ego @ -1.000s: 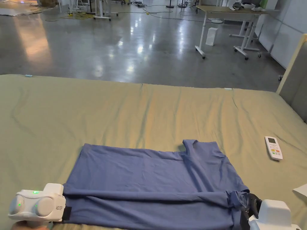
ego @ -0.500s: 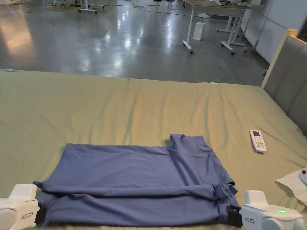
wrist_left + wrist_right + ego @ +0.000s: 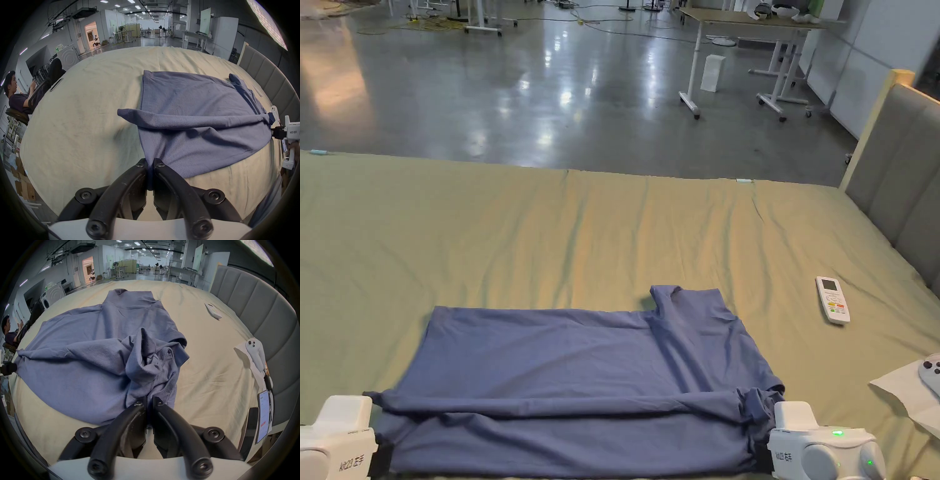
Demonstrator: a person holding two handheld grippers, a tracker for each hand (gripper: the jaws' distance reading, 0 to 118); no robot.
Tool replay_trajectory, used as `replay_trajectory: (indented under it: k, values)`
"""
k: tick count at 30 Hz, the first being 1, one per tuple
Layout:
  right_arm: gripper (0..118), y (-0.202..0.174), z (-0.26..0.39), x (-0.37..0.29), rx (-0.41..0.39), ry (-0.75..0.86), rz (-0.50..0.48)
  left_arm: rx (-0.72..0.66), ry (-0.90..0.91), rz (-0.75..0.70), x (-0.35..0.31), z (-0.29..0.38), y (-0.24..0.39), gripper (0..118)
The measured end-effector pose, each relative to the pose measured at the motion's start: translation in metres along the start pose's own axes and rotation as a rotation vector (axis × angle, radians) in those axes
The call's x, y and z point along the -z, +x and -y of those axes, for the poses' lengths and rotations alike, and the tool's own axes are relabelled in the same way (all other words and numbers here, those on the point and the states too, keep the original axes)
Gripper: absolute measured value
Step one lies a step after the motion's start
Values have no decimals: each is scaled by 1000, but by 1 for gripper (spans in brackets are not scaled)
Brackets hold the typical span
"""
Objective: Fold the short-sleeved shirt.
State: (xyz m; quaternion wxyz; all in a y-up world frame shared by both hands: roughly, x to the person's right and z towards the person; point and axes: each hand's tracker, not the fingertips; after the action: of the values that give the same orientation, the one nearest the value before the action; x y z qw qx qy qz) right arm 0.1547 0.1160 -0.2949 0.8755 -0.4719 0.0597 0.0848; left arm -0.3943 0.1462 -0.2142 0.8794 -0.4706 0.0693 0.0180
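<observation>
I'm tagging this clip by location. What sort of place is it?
Probably a big lab or workshop hall with a mock bedroom: a bed with a padded headboard stands on polished concrete floor, with wheeled work tables beyond.

left gripper [image 3: 380, 459] cropped at frame edge, shirt [image 3: 581, 381] hem hiding its jaws

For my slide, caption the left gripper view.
Left gripper shut on the blue shirt's near corner, on a bed.
</observation>
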Motion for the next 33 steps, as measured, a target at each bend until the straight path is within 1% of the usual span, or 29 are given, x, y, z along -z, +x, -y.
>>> replay_trajectory:
  k: [2, 4, 5, 7, 11, 16, 18, 20, 26, 28, 31, 33]
  values:
    - [5, 2, -2, -2, 20, 7, 7, -22, 14, 13, -6, -2, -3, 7]
    - [5, 2, -6, -13, 57, 14, 31, -66, 33, 42, -16, -7, -7, 7]
    - [5, 3, -7, -22, 50, 43, 10, -80, 50, 52, -22, -10, -9, 7]
    - [5, 4, -12, -39, 35, 55, 13, -76, 69, 65, -33, -17, -11, 7]
    - [5, 15, -26, -73, 72, 91, -4, -68, 115, 94, -57, -29, -13, 7]
    - [5, 24, -32, -111, 59, 132, -19, -50, 147, 89, -86, -36, -20, 7]
    - [5, 21, -28, -126, 30, 142, -12, -55, 153, 88, -95, -32, -28, 7]
    - [5, 19, -20, -135, 8, 142, -1, -78, 152, 104, -103, -26, -37, 7]
    - [5, 16, 17, -154, 1, 116, 1, -89, 118, 91, -116, 14, -52, 7]
    - [5, 14, 35, -154, -2, 86, -10, -97, 97, 91, -116, 31, -56, 7]
    - [5, 4, 67, -148, -37, 11, -10, -101, 38, 96, -107, 59, -59, 7]
    - [5, 1, 88, -135, -27, -28, -23, -90, -15, 70, -95, 79, -58, 7]
